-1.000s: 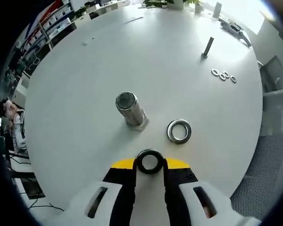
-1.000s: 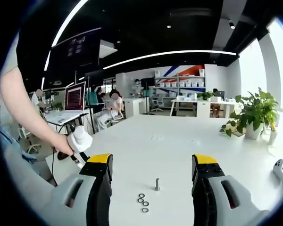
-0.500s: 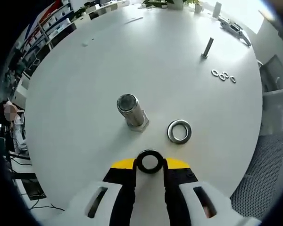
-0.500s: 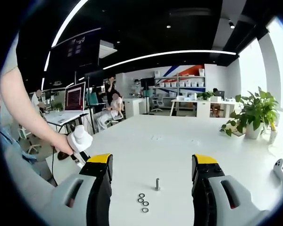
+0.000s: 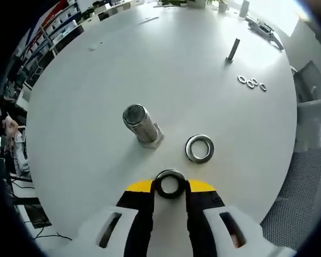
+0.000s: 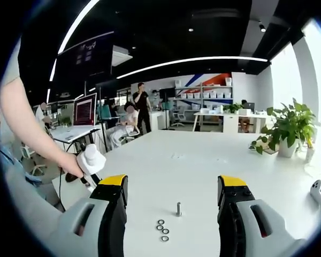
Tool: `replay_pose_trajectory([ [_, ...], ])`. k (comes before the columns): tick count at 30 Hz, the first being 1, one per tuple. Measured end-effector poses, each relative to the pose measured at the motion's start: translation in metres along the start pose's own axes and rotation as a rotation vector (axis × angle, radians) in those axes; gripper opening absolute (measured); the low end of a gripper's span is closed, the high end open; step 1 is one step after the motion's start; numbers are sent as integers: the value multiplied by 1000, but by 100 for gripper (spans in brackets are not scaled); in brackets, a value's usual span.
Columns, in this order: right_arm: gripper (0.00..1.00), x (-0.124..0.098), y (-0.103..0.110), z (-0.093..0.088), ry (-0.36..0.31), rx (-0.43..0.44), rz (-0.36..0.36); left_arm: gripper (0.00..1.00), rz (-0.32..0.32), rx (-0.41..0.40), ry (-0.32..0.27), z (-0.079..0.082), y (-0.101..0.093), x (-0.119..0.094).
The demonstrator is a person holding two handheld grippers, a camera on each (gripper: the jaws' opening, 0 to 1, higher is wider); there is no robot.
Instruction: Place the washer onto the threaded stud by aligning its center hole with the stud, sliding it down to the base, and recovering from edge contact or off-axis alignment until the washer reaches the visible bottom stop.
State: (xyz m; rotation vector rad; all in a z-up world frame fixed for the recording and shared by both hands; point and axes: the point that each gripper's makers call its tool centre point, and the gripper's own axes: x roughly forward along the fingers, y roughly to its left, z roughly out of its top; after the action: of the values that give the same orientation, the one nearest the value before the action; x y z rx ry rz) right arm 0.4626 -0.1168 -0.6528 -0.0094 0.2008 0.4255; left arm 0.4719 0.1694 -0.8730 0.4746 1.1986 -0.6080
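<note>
**Washer held at the jaw tips, short of the stud**

The room is an open office with shelving, desks, a potted plant (image 6: pixel 289 131) and people in the distance; the white table (image 5: pixel 96 96) is broad, smooth and bare-looking, likely slick under metal; the left gripper (image 5: pixel 169 186) is closed on the washer (image 5: pixel 169 183), pinching its outer rim from both sides with the hole left free, which looks the right hold; the right gripper (image 6: pixel 173 199) stands wide apart and holds nothing; the threaded stud (image 5: pixel 139 124) stands upright on its hex base, near and up-left of the held washer; a second washer (image 5: pixel 199 148) lies flat beside it; the washer is probably stiff, light and slippery, apt to twist if it catches an edge; a smaller bolt (image 5: pixel 233 49) and small rings (image 5: pixel 251 83) lie well apart.
</note>
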Motion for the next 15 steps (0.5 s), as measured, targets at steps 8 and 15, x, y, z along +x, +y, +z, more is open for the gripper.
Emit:
replay_pose_trajectory([
  [8,70,0,0,0,0,0,1,25,-2,-8,4,-2,0,0],
  [15,70,0,0,-1,2,2,0,23,-7,-17,-3,-1,-2,1],
])
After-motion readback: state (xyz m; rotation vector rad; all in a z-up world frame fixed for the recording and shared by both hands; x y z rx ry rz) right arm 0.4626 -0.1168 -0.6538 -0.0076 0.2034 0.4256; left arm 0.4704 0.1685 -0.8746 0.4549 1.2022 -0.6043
